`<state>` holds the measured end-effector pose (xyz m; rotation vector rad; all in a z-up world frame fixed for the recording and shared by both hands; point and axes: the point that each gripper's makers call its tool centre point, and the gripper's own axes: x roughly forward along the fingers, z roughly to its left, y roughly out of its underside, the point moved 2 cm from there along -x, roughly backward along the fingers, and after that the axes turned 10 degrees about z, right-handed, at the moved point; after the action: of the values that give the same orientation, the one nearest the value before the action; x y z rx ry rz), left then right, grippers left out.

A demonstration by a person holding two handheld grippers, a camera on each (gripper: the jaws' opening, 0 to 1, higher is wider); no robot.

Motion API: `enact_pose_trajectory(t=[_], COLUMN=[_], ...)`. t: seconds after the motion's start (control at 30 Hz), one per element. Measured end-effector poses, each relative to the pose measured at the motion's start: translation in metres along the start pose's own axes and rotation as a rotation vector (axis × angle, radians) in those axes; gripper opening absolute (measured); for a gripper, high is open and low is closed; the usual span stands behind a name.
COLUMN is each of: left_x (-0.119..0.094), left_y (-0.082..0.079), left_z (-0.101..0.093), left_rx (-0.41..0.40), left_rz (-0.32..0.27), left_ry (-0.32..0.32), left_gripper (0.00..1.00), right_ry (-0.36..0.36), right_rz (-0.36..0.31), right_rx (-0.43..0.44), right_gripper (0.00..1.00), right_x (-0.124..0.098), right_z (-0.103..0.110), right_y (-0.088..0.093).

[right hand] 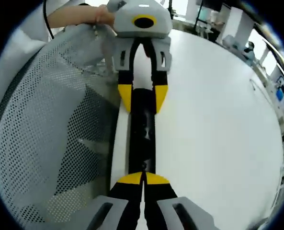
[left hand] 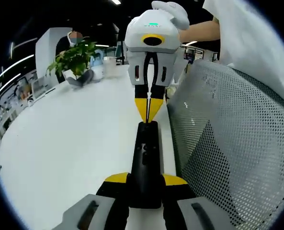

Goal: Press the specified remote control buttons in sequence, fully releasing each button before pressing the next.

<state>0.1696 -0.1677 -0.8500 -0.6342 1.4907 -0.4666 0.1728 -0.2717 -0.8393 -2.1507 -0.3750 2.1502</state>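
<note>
Two grippers meet over one black remote control point(left hand: 145, 165), which lies lengthwise along the near edge of a white table point(left hand: 70, 148), just beside the mesh back of a grey chair point(left hand: 232, 143).

Seen from the left gripper view, the left gripper point(left hand: 145, 181) has its yellow-tipped jaws set on either side of the remote's near end, pinching the body between them. Straight ahead along those jaws, the right gripper point(left hand: 149, 109) points back toward the camera, tilted down, its yellow tips pressed together into a narrow wedge that touches the far end of the remote. A bare forearm point(left hand: 199, 31) and white sleeve point(left hand: 256, 43) reach in behind it. Farther off beyond that gripper, a potted plant point(left hand: 74, 60) stands on the table.

From the right gripper view, the right gripper point(right hand: 143, 178) shows its two yellow tips closed against each other, resting on the remote control point(right hand: 142, 139) at its near end. Ahead of them, the left gripper point(right hand: 142, 98) straddles the far end of the remote, one yellow tip on each side of it. A hand point(right hand: 91, 17) grips the body of that gripper from behind, with the mesh chair point(right hand: 51, 134) to the left of the jaws and the table point(right hand: 213, 124) to their right.
</note>
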Motion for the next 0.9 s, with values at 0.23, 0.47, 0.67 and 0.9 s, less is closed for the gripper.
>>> enact_pose_trajectory(t=[0.23, 0.47, 0.67, 0.9], left_x=[-0.0007, -0.0010, -0.0016, -0.0018], left_y=[0.0002, 0.0003, 0.0003, -0.0001], left_z=[-0.0008, -0.0010, -0.0010, -0.0014], left_rx=[0.001, 0.007, 0.013, 0.018], left_rz=[0.001, 0.011, 0.014, 0.020], left_ry=[0.001, 0.000, -0.001, -0.002], left_gripper=[0.24, 0.24, 0.24, 0.24], right_ry=[0.036, 0.070, 0.033, 0.013], right_rz=[-0.072, -0.234, -0.198, -0.157], right_rx=[0.038, 0.173, 0.041, 0.014], right_gripper=[0.00, 0.00, 0.00, 0.00], right_x=[-0.0008, -0.0019, -0.0021, -0.0035], right_z=[0.0003, 0.0006, -0.0008, -0.0061], right_y=[-0.0003, 0.0028, -0.0004, -0.0058])
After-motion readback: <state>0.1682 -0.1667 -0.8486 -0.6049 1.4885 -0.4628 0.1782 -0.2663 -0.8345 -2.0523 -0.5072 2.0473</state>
